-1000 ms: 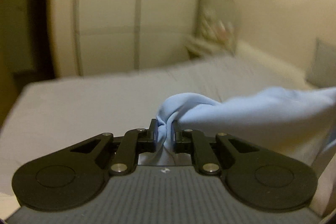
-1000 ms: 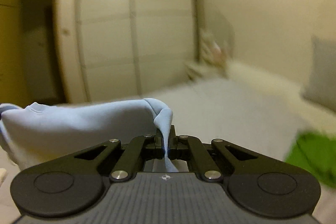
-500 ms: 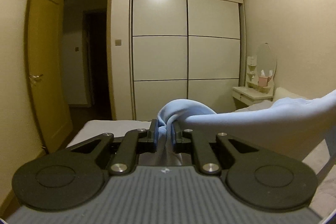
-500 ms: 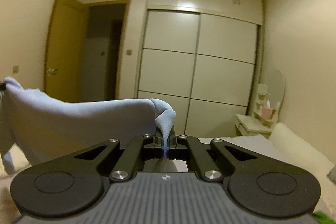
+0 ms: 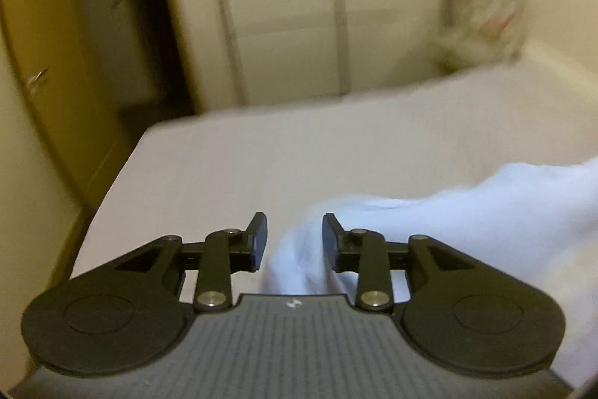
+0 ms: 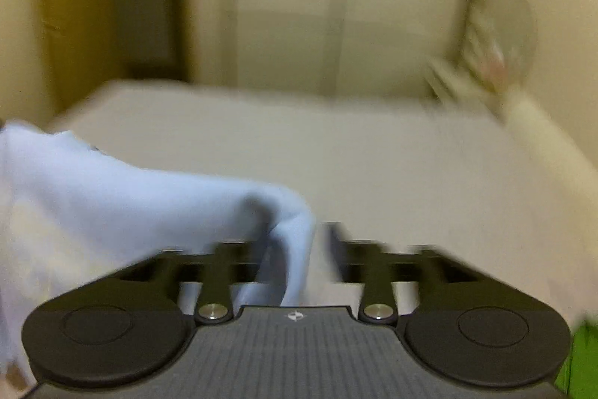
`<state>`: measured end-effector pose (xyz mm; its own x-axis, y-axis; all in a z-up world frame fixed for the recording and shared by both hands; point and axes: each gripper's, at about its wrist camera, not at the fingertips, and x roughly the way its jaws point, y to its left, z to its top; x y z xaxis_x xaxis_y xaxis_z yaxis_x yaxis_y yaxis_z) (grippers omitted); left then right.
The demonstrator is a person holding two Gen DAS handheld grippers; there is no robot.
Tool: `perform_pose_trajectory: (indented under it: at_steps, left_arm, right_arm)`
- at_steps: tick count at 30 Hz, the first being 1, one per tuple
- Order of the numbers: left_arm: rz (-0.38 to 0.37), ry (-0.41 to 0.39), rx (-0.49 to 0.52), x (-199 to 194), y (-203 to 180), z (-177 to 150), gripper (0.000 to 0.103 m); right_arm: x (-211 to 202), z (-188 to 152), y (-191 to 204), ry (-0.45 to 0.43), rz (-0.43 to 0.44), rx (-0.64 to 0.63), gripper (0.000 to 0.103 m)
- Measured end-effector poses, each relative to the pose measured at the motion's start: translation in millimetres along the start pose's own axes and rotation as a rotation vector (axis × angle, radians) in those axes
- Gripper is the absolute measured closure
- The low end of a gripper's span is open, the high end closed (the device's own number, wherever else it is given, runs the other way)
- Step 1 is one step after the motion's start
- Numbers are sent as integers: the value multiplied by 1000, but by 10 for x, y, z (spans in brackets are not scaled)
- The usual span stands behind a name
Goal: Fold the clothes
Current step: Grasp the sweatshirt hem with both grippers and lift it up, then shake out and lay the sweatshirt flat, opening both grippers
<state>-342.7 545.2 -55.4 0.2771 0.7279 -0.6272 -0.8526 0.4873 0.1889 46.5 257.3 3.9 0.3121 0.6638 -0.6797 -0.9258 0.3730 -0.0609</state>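
Note:
A light blue garment (image 5: 467, 212) hangs over the bed and spreads toward the right in the left wrist view. Its corner lies loosely between the parted fingers of my left gripper (image 5: 295, 238), which is open. In the right wrist view the same light blue garment (image 6: 130, 197) fills the left side. Its edge droops past the left finger of my right gripper (image 6: 299, 245), which is open too. Both views are blurred by motion.
The bed (image 5: 336, 152) with its pale sheet stretches ahead of both grippers. Behind it stand a white sliding wardrobe (image 5: 299, 6), a doorway (image 5: 123, 25) at the left and a small dressing table (image 6: 486, 62) at the right. A green cloth (image 6: 579, 361) shows at the lower right.
Both grippers were shut on the garment's corners and have now opened. The cameras have tipped down from the wardrobe toward the bed, and the garment is dropping.

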Motion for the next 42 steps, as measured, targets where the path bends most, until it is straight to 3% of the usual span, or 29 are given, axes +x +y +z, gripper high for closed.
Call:
perform_pose_trajectory:
  at_steps: [3, 5, 7, 10, 14, 18, 21, 22, 23, 24, 25, 27, 29, 31, 33, 34, 35, 37, 39, 42]
  left_arm:
    - [54, 159, -21, 623, -78, -248, 72]
    - [20, 212, -92, 711, -24, -509, 70]
    - [-4, 262, -141, 686, 28, -835, 67]
    - [-10, 369, -191, 551, -15, -1454, 67]
    - [-58, 524, -279, 252, -161, -2386, 67]
    - [-126, 616, -355, 23, -496, -2858, 67]
    - [-156, 647, -408, -74, -693, -2969, 67]
    - [-155, 649, -411, -135, -730, -2998, 67]
    - [-150, 644, -411, -161, -765, -2986, 67]
    - [-148, 636, -411, -187, -799, -2968, 67]
    - [-148, 629, -410, -228, -813, -2939, 67]
    - [-141, 604, -403, -289, -846, -2867, 67]
    - [-134, 579, -401, -379, -866, -2818, 67]
    - [-126, 553, -404, -487, -881, -2782, 67]
    - [-119, 533, -412, -600, -886, -2767, 67]
    - [-116, 529, -415, -633, -894, -2772, 67]
    - [-115, 528, -419, -668, -905, -2783, 67]
    - [-117, 532, -427, -725, -937, -2821, 67]
    - [-124, 541, -442, -772, -971, -2891, 66]
    - [-139, 570, -487, -781, -1000, -3055, 65]
  right_arm:
    - [458, -288, -132, 130, -34, 102, 49]
    - [537, -598, -210, 180, -7, 170, 39]
    - [533, -1039, -260, 245, 11, 236, 34]
    - [523, -1771, -317, 365, 21, 333, 34]
    - [595, -2749, -184, 568, 40, 384, 40]
    - [717, -3355, -41, 651, 58, 447, 44]
    - [838, -3573, 62, 633, 74, 509, 41]
    - [885, -3615, 53, 625, 101, 536, 49]
    - [909, -3640, 25, 610, 138, 576, 68]
    - [911, -3657, -32, 597, 169, 634, 78]
    - [889, -3668, -126, 582, 211, 714, 85]
    - [759, -3673, -381, 512, 311, 904, 87]
    - [502, -3668, -760, 369, 393, 1163, 88]
    - [194, -3685, -1218, 150, 454, 1448, 88]
    - [-100, -3680, -1677, -63, 376, 1605, 87]
    - [-215, -3696, -1875, -126, 294, 1658, 79]
    - [-318, -3718, -2052, -158, 197, 1700, 60]
    - [-471, -3756, -2309, -186, 71, 1738, 38]
    - [-575, -3738, -2363, -171, 32, 1668, 34]
    - [-584, -3783, -2081, -23, 37, 1488, 29]
